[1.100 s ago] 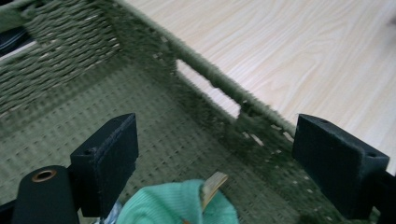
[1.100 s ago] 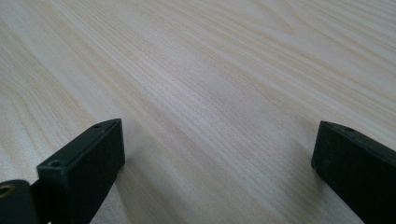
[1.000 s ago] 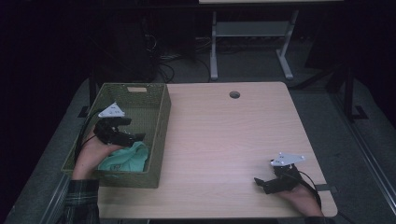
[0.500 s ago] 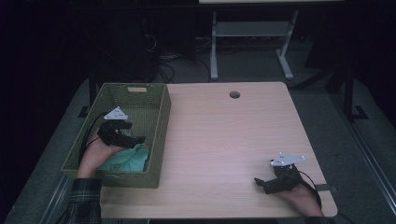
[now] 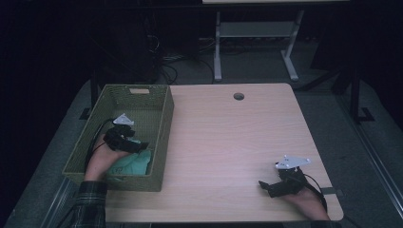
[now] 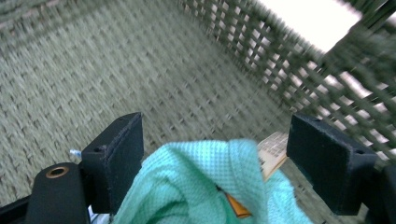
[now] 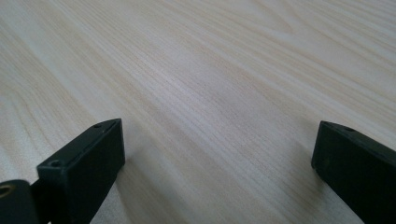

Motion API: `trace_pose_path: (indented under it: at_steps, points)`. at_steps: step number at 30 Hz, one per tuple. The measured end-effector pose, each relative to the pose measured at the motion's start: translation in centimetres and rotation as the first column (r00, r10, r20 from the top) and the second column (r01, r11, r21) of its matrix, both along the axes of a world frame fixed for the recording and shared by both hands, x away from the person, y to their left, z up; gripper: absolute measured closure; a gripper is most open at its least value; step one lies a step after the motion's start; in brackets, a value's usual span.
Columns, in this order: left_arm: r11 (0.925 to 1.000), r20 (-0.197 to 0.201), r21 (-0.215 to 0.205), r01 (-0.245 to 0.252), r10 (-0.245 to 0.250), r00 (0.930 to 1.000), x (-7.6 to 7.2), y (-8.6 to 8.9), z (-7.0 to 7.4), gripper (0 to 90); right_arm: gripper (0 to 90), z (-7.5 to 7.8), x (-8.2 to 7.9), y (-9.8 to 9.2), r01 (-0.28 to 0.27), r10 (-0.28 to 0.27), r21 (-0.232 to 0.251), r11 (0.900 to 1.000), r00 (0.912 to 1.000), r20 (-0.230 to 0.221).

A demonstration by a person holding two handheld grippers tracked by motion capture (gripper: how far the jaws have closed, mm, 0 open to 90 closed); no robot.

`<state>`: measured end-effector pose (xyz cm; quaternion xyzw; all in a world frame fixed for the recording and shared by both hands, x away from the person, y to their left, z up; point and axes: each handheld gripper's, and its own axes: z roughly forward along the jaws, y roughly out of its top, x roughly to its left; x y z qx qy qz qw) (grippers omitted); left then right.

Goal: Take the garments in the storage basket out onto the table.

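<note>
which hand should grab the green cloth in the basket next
Left. The left tongs are inside the basket, jaws open on either side of the green cloth. The right tongs rest open on the table, far off.

Room: dim, background nearly black beyond the table [image 5: 237, 142].
Light: falls from above onto the tabletop; floor and edges murky.
Basket [image 5: 164, 123]: motion-blurred weave in the left gripper view, white glare through its wall.
Cloth [image 6: 201, 182]: fairly sharp, evenly lit.
Right gripper view: soft shadows under the jaws, wood grain clear nearby, hazier farther off.
</note>
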<state>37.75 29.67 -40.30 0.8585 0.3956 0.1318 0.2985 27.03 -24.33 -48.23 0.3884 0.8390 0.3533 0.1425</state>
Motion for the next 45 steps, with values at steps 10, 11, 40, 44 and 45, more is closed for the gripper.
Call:
trace_pose_path:
  at_steps: [10, 11, 40, 44, 45]
  points:
    - [0.9985, -0.079, 0.055, -0.003, 0.007, 0.9969, 0.3, -0.2, -0.9, 23.0, 2.0, 0.0, 0.0, 0.0, 0.000, 0.000, 0.000, 1.000, 1.0000, 0.000]
    - [0.9985, -0.086, 0.054, -0.005, 0.009, 0.9963, 0.3, -0.2, -1.0, 25.1, 2.0, 0.0, 0.0, 0.0, 0.000, 0.000, 0.000, 1.000, 1.0000, 0.000]
    - [0.9987, -0.169, -0.024, -0.044, 0.040, 0.9847, 0.2, 0.9, -0.1, 83.6, 2.2, 0.0, 0.0, 0.0, 0.003, -0.003, 0.001, 1.000, 1.0000, 0.000]
    - [0.9965, -0.135, -0.074, -0.039, 0.029, 0.9904, 0.0, 1.2, 0.5, 83.8, 2.2, 0.0, 0.0, 0.0, 0.004, -0.004, 0.000, 1.000, 1.0000, 0.000]
    - [0.9965, -0.135, -0.074, -0.039, 0.029, 0.9904, 0.0, 1.2, 0.5, 84.0, 2.2, 0.0, 0.0, 0.0, 0.004, -0.004, 0.000, 1.000, 1.0000, 0.000]
